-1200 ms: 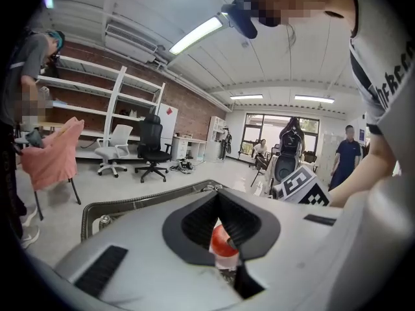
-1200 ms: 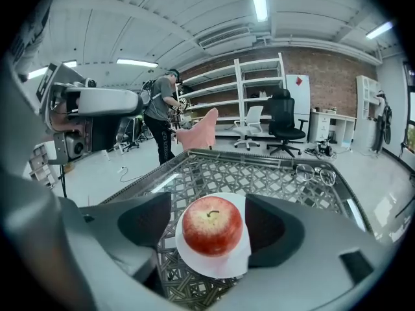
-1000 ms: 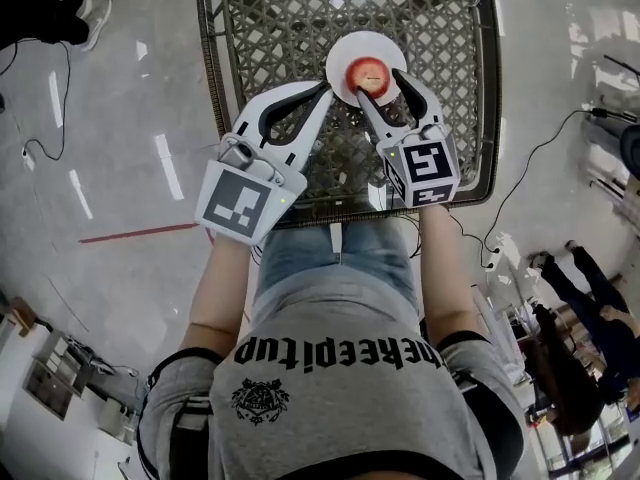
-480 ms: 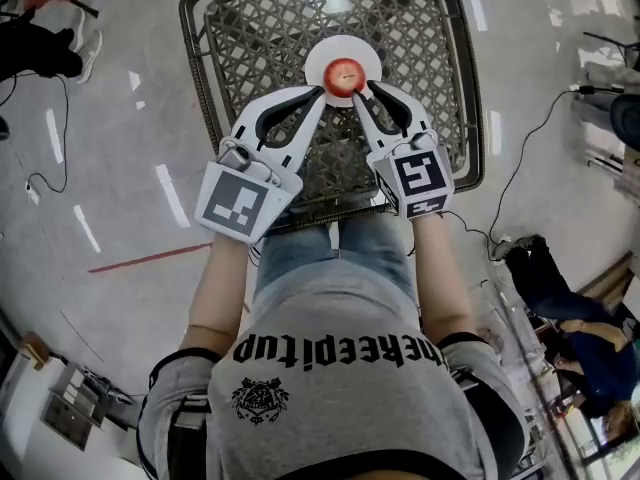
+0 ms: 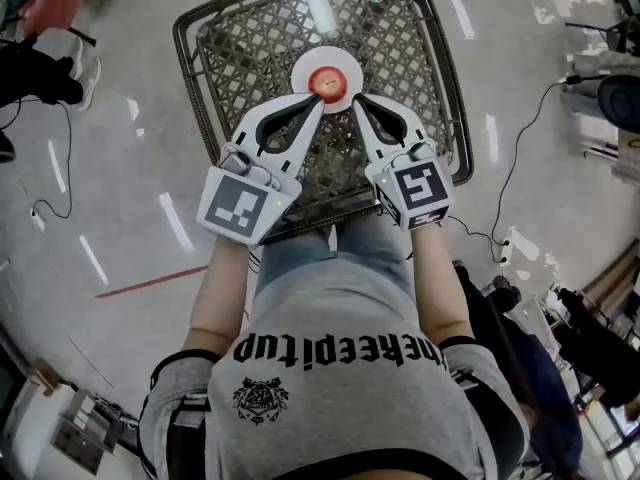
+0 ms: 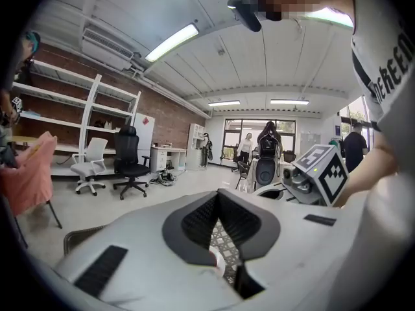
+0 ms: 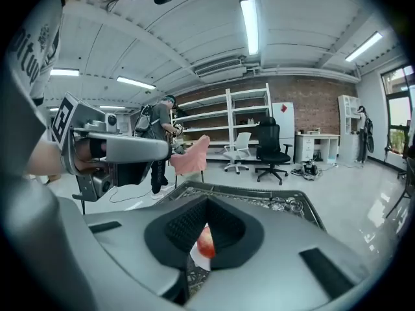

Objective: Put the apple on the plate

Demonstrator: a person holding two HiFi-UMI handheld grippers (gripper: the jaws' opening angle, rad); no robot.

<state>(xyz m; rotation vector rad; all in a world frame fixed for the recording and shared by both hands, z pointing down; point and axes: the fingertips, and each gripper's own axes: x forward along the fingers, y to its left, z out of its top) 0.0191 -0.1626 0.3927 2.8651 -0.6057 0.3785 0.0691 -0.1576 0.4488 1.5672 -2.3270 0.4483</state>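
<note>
- On the round white plate (image 5: pixel 304 66), near the far middle of the square counter (image 5: pixel 250 48) with its dark woven lattice top, sits the small red apple (image 5: pixel 328 83). It rests about in the centre of the plate, so I judge that the task is already fulfilled.
- The left hand-held gripper (image 5: pixel 316 102) is clenched. Its two white jaws meet at the tips just at the near edge of the plate, and nothing is between them.
- The right hand-held gripper (image 5: pixel 354 103) is also clenched, and its jaws have just been closing. Nothing is caught between them. In the right gripper view the apple shows only through the gap behind the closed tips, lying beyond them on the plate.
- Neither gripper touches the apple, as far as I can tell. Both tips stand just beside the plate on the side of the person.
- About the handling, I judge the apple as firm, rather light and smooth-skinned. It is round, so it can roll away if pushed from one side, and hard pressing may bruise it.
- If somebody must take it again, the best hold is across its widest middle, with one pad on each side. The jaws should come low enough that it does not slip upward.
- The plate looks light and may slide on the counter when it is bumped.
</note>
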